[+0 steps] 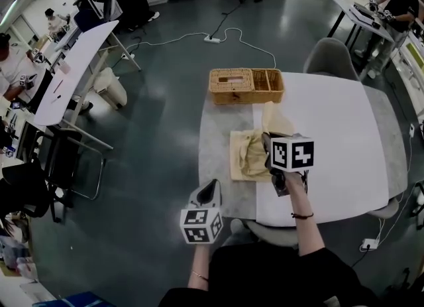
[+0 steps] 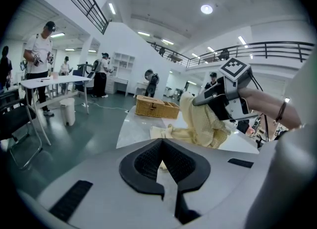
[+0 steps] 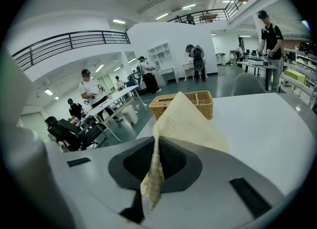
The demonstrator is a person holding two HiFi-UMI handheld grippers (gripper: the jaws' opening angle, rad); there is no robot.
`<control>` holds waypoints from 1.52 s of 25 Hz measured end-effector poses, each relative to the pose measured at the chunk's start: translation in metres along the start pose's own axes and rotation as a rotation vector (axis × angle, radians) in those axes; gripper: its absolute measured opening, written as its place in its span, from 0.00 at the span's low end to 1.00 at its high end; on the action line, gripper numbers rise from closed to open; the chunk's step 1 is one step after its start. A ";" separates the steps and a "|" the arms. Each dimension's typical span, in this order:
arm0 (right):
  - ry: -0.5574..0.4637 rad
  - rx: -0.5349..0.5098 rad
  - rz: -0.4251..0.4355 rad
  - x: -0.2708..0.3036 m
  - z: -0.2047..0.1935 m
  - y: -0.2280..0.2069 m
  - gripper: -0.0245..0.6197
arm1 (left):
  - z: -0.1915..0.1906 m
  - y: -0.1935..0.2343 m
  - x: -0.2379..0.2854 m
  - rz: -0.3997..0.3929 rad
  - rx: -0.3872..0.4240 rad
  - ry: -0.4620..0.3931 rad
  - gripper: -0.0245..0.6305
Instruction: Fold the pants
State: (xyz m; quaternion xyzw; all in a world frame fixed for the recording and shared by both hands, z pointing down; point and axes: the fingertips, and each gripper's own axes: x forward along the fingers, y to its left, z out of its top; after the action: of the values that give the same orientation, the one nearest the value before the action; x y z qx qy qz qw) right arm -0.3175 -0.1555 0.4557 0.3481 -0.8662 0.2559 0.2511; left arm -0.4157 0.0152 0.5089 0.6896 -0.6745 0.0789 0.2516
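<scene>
Pale yellow pants (image 1: 246,156) lie bunched on the left part of the white table (image 1: 334,133). My right gripper (image 1: 267,141) is shut on a fold of the cloth and holds it raised above the heap. In the right gripper view the fabric (image 3: 188,121) runs up out of the closed jaws (image 3: 153,160) as a peaked flap. My left gripper (image 1: 212,186) hangs off the table's near left edge, apart from the pants. Its jaws (image 2: 161,166) look shut and empty. From there I see the right gripper (image 2: 218,99) with the cloth (image 2: 203,126) draped under it.
A wicker basket (image 1: 246,85) with compartments stands at the table's far edge, behind the pants. A grey chair (image 1: 329,57) sits beyond the table. A power strip and cable (image 1: 212,38) lie on the floor. People work at desks (image 1: 73,60) to the left.
</scene>
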 end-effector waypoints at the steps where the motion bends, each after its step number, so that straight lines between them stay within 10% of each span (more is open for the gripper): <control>1: 0.006 -0.005 0.000 0.004 -0.001 0.003 0.08 | 0.000 0.001 0.000 0.001 -0.001 0.001 0.05; 38: 0.138 -0.059 -0.108 0.103 -0.058 0.029 0.08 | -0.023 0.034 -0.007 0.053 -0.043 0.057 0.05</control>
State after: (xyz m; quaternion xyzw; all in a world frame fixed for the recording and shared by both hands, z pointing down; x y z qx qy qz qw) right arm -0.3887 -0.1506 0.5541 0.3684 -0.8340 0.2396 0.3337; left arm -0.4438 0.0330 0.5333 0.6633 -0.6869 0.0906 0.2831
